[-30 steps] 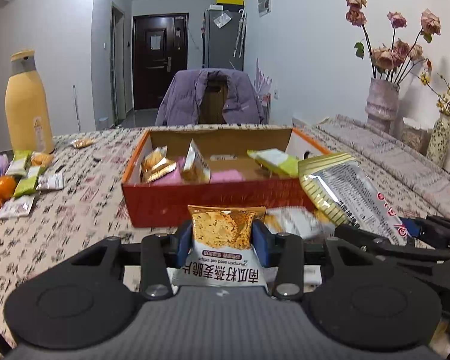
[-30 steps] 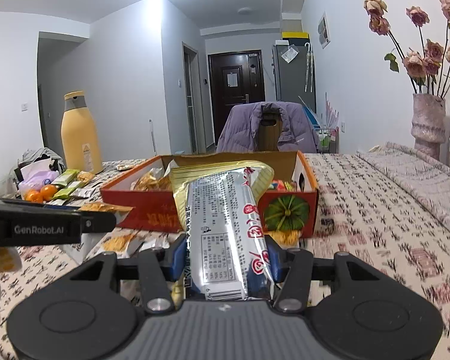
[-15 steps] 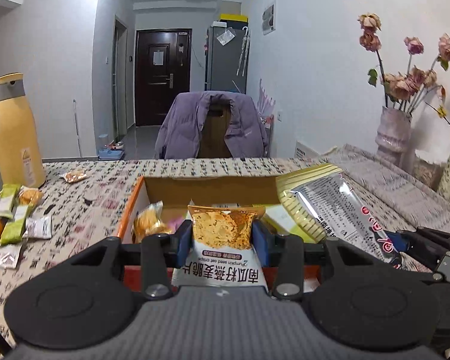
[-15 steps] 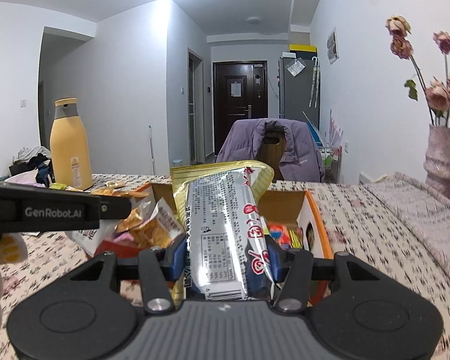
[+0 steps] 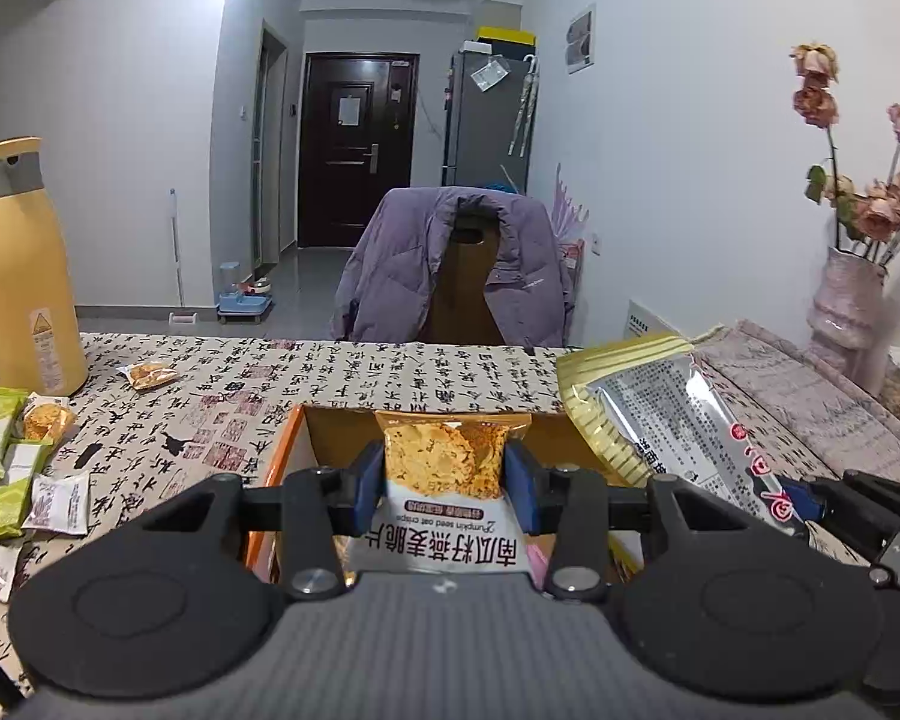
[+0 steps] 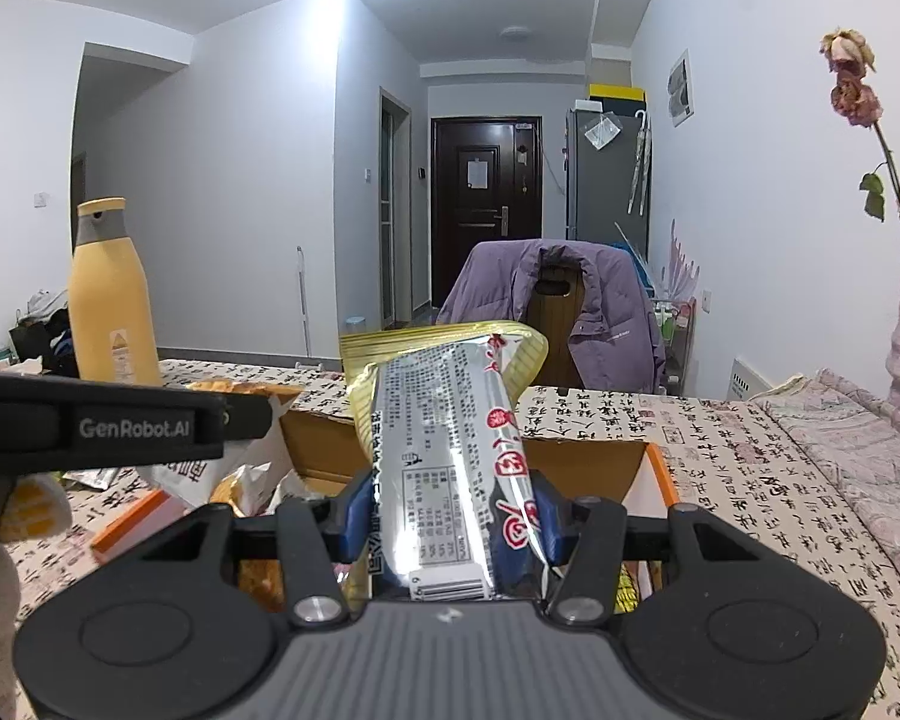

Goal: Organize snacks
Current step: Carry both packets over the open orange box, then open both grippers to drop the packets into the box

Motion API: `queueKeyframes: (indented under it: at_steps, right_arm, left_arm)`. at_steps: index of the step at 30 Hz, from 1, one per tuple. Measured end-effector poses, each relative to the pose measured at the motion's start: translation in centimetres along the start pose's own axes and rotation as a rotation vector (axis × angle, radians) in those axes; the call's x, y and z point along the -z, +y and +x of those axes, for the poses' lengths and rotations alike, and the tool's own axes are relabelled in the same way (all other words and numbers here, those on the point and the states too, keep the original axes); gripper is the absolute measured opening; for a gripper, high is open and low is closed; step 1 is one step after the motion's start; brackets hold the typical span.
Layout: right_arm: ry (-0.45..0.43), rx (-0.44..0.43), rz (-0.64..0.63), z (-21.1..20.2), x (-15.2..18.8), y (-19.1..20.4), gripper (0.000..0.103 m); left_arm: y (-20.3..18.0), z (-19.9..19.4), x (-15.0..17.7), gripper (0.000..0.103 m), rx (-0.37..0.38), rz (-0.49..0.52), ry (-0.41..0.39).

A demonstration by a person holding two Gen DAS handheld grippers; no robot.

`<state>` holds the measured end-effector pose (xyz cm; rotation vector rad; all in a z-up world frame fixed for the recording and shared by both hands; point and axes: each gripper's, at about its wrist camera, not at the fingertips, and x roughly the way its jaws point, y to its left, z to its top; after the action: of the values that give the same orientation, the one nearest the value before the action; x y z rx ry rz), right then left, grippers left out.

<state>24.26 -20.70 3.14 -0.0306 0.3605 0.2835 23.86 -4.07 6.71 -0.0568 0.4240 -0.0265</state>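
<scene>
Both hands have carried their snacks forward since a second ago, so the cardboard box (image 5: 306, 438), then well ahead, now sits right under both tongs. The left tongs (image 5: 444, 483) stay clenched on the oat crisp packet (image 5: 444, 462), held above the box's near end. The right tongs (image 6: 447, 522) grasp the long silver pack (image 6: 444, 438) over the box's open top. Dropping both in looks like the next step; loose snacks (image 5: 6, 468) remain on the counter (image 5: 330, 372).
</scene>
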Motion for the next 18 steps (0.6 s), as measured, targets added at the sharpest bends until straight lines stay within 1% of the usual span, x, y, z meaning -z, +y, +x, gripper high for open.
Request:
queueKeyframes:
  at_steps: [3,7,10,13,18]
  right_arm:
    - [0.005,0.005,0.009,1.3,-0.1,-0.2,0.051]
    - [0.011,0.003,0.023,2.6,0.8,-0.4,0.051]
    - [0.031,0.021,0.010,3.5,1.5,-0.5,0.051]
    - [0.041,0.010,0.020,3.7,1.7,-0.8,0.051]
    - [0.045,0.009,0.011,3.8,1.7,-0.6,0.051]
  left_arm:
    - [0.3,1.4,-0.3,0.043,-0.004,-0.012,0.005]
    - [0.7,2.9,0.3,0.043,-0.010,-0.027,0.015]
    - [0.7,3.9,1.1,0.043,-0.015,-0.005,0.027]
    - [1.0,4.7,1.5,0.043,-0.013,-0.002,0.052]
    - [1.2,5.0,2.0,0.043,-0.018,0.000,0.065]
